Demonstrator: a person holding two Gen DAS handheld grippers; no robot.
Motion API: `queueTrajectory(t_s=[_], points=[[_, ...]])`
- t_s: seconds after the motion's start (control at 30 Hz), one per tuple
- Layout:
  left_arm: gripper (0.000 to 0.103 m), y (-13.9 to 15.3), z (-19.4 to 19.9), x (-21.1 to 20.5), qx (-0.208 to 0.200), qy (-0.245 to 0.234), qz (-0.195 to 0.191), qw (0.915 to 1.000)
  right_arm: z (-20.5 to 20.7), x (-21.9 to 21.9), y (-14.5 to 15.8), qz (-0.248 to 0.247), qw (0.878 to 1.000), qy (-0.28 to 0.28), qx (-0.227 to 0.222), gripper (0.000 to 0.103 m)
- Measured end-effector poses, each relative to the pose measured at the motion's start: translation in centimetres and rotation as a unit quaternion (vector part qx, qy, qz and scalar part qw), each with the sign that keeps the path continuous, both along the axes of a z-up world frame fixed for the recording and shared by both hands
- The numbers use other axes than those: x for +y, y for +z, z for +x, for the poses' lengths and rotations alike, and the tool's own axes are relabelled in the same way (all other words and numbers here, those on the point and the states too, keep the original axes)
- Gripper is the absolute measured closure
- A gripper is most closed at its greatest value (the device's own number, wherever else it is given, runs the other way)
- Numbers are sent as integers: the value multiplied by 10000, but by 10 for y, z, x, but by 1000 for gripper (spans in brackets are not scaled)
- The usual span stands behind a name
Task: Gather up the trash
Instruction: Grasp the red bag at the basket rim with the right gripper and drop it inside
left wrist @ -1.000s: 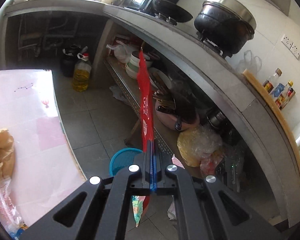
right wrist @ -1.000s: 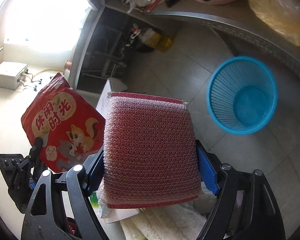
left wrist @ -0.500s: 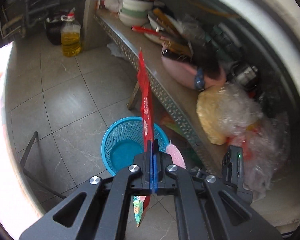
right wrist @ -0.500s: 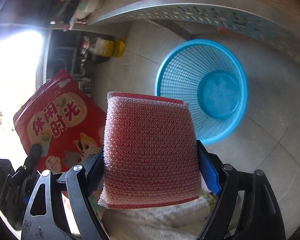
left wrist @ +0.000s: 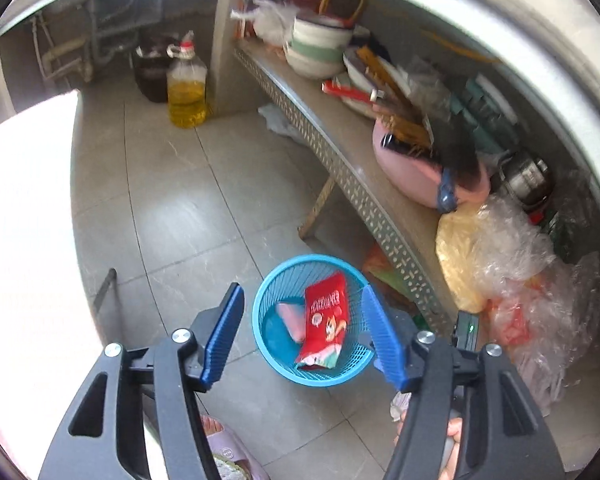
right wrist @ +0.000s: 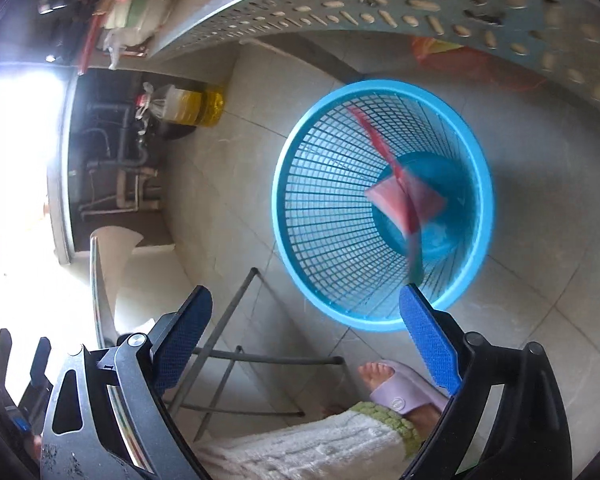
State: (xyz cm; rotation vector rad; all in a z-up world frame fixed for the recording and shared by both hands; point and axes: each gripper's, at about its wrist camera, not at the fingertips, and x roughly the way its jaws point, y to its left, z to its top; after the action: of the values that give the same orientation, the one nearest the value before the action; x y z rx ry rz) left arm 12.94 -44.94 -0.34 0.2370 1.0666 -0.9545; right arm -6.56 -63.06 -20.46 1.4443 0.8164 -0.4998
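A blue mesh wastebasket point(left wrist: 260, 332) stands on the tiled floor beside a metal shelf; it also shows in the right wrist view point(right wrist: 324, 216). Inside it lie a red snack packet point(left wrist: 325, 320) and a pink scouring sponge point(left wrist: 293, 318). In the right wrist view the packet point(right wrist: 396, 172) looks blurred above the sponge point(right wrist: 432, 200). My left gripper point(left wrist: 302, 334) is open and empty above the basket. My right gripper point(right wrist: 304, 340) is open and empty above the basket's near rim.
A perforated metal shelf point(left wrist: 340, 160) holds bowls, a pink pot and plastic bags. A bottle of yellow oil point(left wrist: 186, 92) stands on the floor at the back. A bright table edge point(left wrist: 28, 240) lies left. A foot in a purple slipper point(right wrist: 400, 392) stands near the basket.
Both grippers have opened. The red packet left the left gripper and the sponge left the right gripper; both are now in the blue basket.
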Motion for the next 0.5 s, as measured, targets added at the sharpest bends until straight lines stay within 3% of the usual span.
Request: queueTrajectory(t_s=[0.3, 0.5], points=[[28, 51, -12, 73, -350, 138, -746, 9965, -24, 28, 53, -748, 9968, 260, -136, 13], [22, 66, -20, 135, -505, 317, -1016, 9930, -17, 52, 87, -1726, 9815, 772, 293, 13]])
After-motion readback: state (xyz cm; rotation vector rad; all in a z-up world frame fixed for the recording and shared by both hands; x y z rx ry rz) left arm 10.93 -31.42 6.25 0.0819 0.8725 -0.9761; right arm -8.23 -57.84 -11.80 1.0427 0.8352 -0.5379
